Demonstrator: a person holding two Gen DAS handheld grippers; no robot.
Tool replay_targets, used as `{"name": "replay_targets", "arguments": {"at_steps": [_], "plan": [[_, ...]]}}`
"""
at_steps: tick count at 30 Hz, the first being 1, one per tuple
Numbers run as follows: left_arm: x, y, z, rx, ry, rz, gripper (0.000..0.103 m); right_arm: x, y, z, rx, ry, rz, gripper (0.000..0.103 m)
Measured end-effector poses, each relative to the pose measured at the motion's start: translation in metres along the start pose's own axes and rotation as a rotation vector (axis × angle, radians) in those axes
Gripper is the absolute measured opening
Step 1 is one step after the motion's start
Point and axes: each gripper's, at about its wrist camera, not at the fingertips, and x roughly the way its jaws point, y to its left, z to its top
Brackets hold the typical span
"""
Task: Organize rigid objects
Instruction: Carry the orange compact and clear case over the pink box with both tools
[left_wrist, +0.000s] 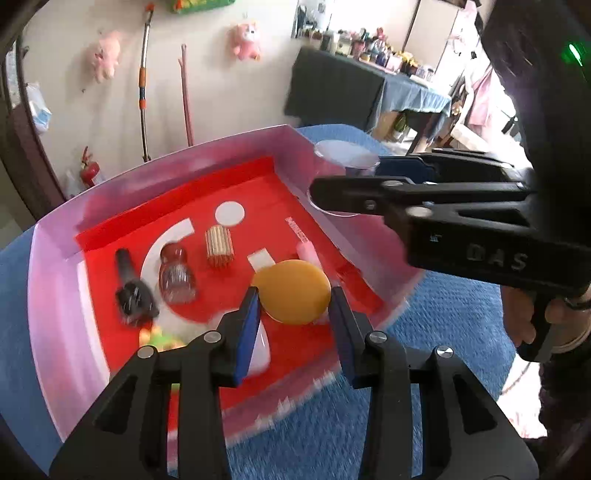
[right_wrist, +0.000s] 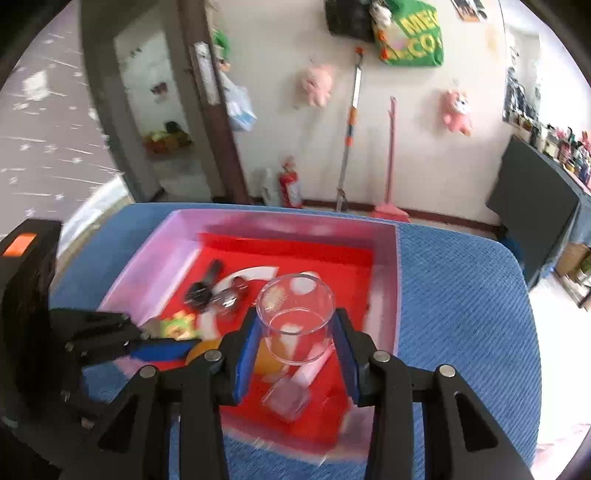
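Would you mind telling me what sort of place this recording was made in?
Probably a lived-in home room: pink plush toys hang on the wall, a broom leans beneath them, and a cloth-covered table holds bottles and knick-knacks.

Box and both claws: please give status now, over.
Left claw shut on yellow disc. Right claw shut on clear cup. Both over the box. Bottle and brush lie inside; nothing blocks.
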Motion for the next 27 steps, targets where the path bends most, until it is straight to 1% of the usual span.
{"name": "replay_targets", "arguments": {"at_steps": [2,4,7,11,15,17,20,27], "plan": [[0.014,0.004,0.014,0.015,0.023,-0.006,0.035,0.019,-0.011,0.015,0.024,0.049,-0.013,0.042],[0.024,0.008,0.023,0.02,0.042,0.006,0.035,0.038,-0.018,0.026,0.034,0.105,-0.017,0.042],[0.036,0.009,0.034,0.041,0.064,0.019,0.036,0.061,-0.025,0.038,0.033,0.159,-0.042,0.042],[0.051,0.016,0.042,0.028,0.098,0.038,0.036,0.086,-0.03,0.05,0.033,0.223,-0.076,0.042],[0.067,0.026,0.047,-0.009,0.135,0.025,0.036,0.1,-0.034,0.054,0.05,0.259,-0.09,0.042],[0.071,0.032,0.049,-0.028,0.135,0.025,0.036,0.105,-0.037,0.055,0.057,0.275,-0.092,0.042],[0.077,0.04,0.051,-0.069,0.138,-0.007,0.036,0.113,-0.041,0.054,0.083,0.302,-0.088,0.042],[0.089,0.051,0.051,-0.121,0.148,-0.018,0.036,0.121,-0.038,0.06,0.08,0.31,-0.098,0.042]]}}
